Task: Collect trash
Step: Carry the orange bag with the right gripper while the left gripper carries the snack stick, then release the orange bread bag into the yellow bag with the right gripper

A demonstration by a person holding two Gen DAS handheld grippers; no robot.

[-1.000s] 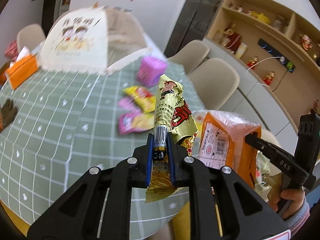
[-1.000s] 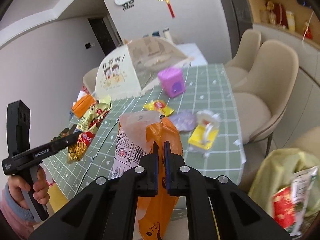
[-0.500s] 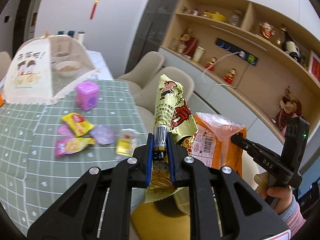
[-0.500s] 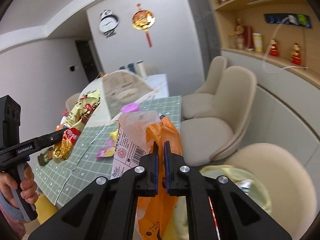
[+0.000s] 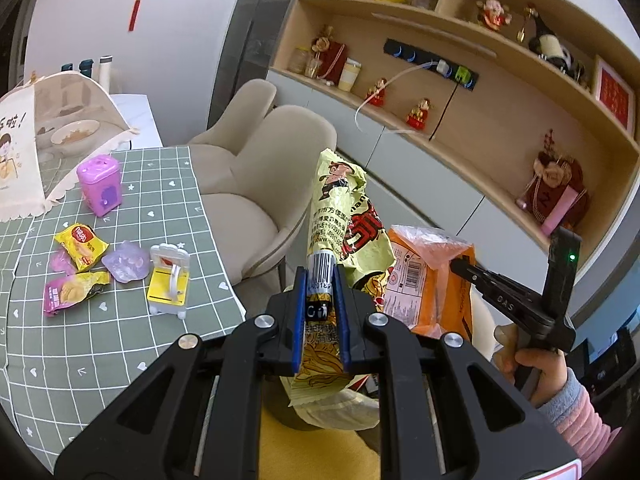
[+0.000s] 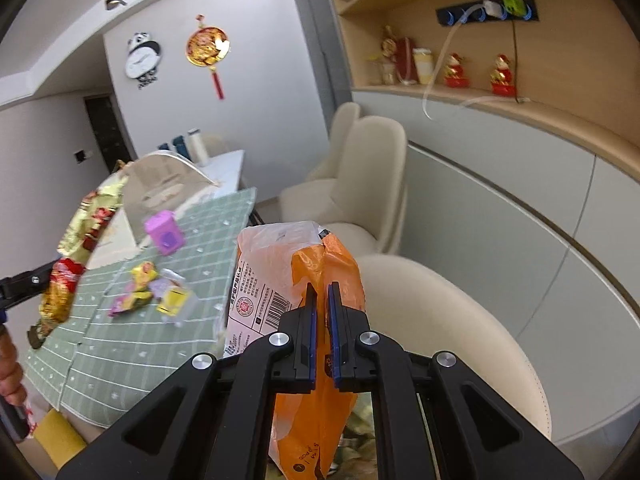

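My left gripper (image 5: pixel 320 280) is shut on a yellow snack wrapper (image 5: pixel 340 216) with a cartoon figure, held upright off the table's edge. My right gripper (image 6: pixel 322 296) is shut on an orange plastic bag (image 6: pixel 320 264) with a white barcode label. In the left wrist view the orange bag (image 5: pixel 420 276) hangs just right of the yellow wrapper, pinched by the right gripper (image 5: pixel 458 264), with a hand in a pink sleeve (image 5: pixel 560 376) below it. In the right wrist view the yellow wrapper (image 6: pixel 86 236) shows at far left. Several wrappers (image 5: pixel 80 244) lie on the green checked tablecloth (image 5: pixel 132 336).
A purple box (image 5: pixel 100 186), a yellow-and-white packet (image 5: pixel 170 280) and a mesh food cover (image 5: pixel 52 136) stand on the table. Beige chairs (image 5: pixel 260 184) stand beside it, one chair (image 6: pixel 448 320) close under the right gripper. A wooden shelf wall (image 5: pixel 480 100) runs behind. Crumpled wrappers lie below the orange bag.
Both grippers have swung right, away from the table toward the chairs and shelves, each keeping hold of its wrapper. The table has slid to the left of both views.
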